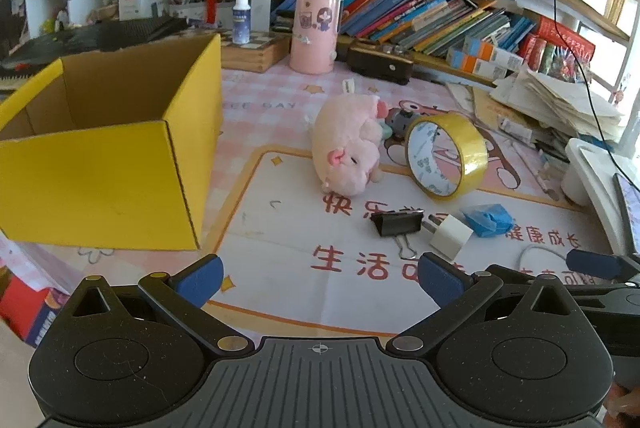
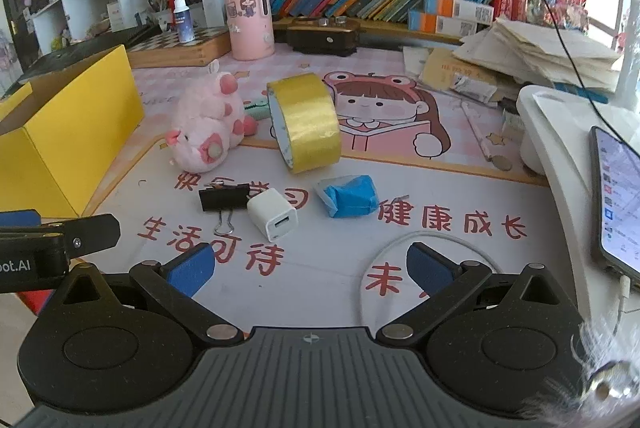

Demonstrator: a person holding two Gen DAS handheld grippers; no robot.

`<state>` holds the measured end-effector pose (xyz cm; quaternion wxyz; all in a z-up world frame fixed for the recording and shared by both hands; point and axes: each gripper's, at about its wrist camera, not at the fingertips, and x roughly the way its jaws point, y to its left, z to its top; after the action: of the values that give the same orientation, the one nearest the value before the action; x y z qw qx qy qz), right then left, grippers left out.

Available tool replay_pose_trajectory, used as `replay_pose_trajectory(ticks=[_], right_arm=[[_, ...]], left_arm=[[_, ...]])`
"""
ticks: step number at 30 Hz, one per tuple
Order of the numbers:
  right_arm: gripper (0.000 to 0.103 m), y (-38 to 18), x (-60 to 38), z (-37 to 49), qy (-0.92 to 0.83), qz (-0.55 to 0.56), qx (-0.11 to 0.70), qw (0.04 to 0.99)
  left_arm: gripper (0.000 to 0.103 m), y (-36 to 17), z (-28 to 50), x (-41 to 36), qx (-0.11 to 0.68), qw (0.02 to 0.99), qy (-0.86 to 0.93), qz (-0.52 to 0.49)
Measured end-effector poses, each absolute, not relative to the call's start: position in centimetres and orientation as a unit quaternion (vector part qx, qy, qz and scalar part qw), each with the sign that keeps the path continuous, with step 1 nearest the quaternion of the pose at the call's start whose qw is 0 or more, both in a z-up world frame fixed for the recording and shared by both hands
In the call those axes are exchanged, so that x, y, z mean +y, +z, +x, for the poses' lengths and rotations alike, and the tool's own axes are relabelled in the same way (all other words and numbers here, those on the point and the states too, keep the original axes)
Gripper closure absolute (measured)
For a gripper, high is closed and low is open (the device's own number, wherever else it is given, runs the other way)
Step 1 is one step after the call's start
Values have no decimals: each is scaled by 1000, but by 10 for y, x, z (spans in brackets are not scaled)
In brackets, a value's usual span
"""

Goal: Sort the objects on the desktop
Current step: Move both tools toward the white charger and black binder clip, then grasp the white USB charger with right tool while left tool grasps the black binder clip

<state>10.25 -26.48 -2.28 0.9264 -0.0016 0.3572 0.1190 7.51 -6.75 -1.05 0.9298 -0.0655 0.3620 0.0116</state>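
Note:
An open yellow cardboard box (image 1: 100, 164) (image 2: 68, 132) stands at the left of the desk mat. To its right a pink plush pig (image 1: 346, 144) (image 2: 208, 128) lies beside a roll of yellow tape (image 1: 448, 154) (image 2: 306, 122) standing on edge. Nearer to me lie a black binder clip (image 1: 396, 224) (image 2: 224, 198), a white charger plug (image 1: 450, 236) (image 2: 273, 214) and a crumpled blue wrapper (image 1: 488, 220) (image 2: 348, 196). My left gripper (image 1: 322, 282) is open over the mat, short of the clip. My right gripper (image 2: 308, 268) is open too, just short of the plug.
A pink cylindrical holder (image 1: 316, 30) (image 2: 249, 18), a dark case (image 1: 380, 62), a wooden chessboard box (image 2: 176, 48) and rows of books (image 1: 420, 10) line the back. A paper stack (image 2: 540, 56) and a white stand with a phone (image 2: 618, 196) stand at the right. A white cable (image 2: 384, 260) loops near my right gripper.

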Motion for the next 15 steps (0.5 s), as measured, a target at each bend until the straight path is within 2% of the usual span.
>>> replay_pose_trajectory(ticks=[7, 9, 15], right_arm=[[2, -25, -275, 110, 135, 1, 358, 924], [7, -25, -275, 112, 139, -4, 357, 924], [31, -30, -276, 126, 150, -10, 363, 920]], left_arm=[[0, -19, 85, -71, 388, 917, 15, -91], [0, -18, 86, -75, 386, 919, 20, -83], [0, -16, 95, -86, 378, 923, 26, -64]])
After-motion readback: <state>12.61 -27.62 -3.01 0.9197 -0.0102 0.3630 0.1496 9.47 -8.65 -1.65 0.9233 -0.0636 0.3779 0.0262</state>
